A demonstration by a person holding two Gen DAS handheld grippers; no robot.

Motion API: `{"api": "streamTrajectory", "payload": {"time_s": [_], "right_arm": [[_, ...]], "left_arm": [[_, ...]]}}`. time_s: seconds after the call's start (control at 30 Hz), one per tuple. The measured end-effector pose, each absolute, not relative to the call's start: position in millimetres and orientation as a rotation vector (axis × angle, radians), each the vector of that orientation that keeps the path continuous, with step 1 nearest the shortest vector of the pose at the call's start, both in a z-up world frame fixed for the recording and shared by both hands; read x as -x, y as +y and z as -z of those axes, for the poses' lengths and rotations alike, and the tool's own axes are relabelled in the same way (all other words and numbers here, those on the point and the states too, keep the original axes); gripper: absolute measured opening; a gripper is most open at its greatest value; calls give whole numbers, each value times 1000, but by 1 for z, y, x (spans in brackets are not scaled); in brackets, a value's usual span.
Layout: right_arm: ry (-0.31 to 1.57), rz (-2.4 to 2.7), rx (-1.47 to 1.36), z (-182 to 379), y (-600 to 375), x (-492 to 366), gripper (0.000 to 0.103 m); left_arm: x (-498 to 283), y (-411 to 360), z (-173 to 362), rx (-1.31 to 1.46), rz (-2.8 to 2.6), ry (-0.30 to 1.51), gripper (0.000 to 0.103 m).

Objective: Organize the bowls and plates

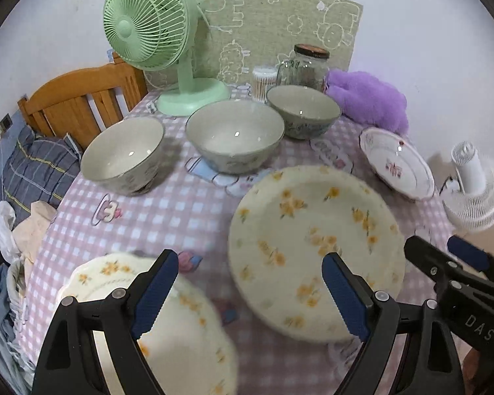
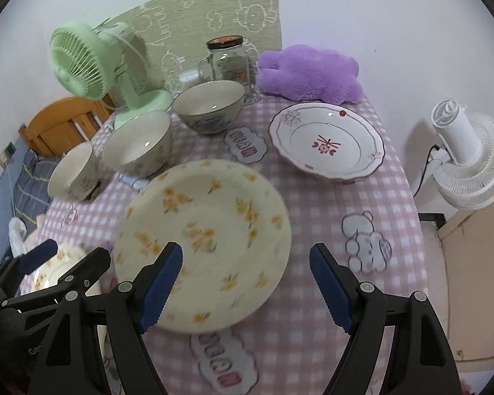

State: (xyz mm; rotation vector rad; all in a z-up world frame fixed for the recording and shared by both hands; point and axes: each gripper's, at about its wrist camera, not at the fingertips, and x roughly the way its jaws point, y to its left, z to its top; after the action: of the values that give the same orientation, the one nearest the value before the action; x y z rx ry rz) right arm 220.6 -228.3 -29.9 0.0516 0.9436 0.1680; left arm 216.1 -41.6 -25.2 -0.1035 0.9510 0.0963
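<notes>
Now hovering, right gripper (image 2: 245,288) spread and empty, over near edge of large cream yellow-flowered plate (image 2: 202,230) at table (image 2: 395,204) middle; left gripper (image 1: 248,291) likewise gaping, nearer smaller matching plate (image 1: 168,329) at near-left corner.

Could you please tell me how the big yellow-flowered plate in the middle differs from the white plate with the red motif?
The cream yellow-flowered plate is larger and nearer the grippers; the white scalloped plate with a red motif is smaller, deeper and grey-bordered, near the purple plush. Both lie empty on the checked cloth.

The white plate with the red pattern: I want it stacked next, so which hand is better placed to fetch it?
Probably the right. The right gripper is open, empty and on the side of the white plate. The left gripper hangs by the yellow-flowered plates, further off.
</notes>
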Motion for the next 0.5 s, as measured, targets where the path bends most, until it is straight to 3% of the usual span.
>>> {"api": "streamTrajectory", "payload": {"time_s": [0.5], "right_arm": [[1007,-180,-71,69,-238,-303,82]], "left_arm": [[-292,-60,72,73,-180,1027,85]]}}
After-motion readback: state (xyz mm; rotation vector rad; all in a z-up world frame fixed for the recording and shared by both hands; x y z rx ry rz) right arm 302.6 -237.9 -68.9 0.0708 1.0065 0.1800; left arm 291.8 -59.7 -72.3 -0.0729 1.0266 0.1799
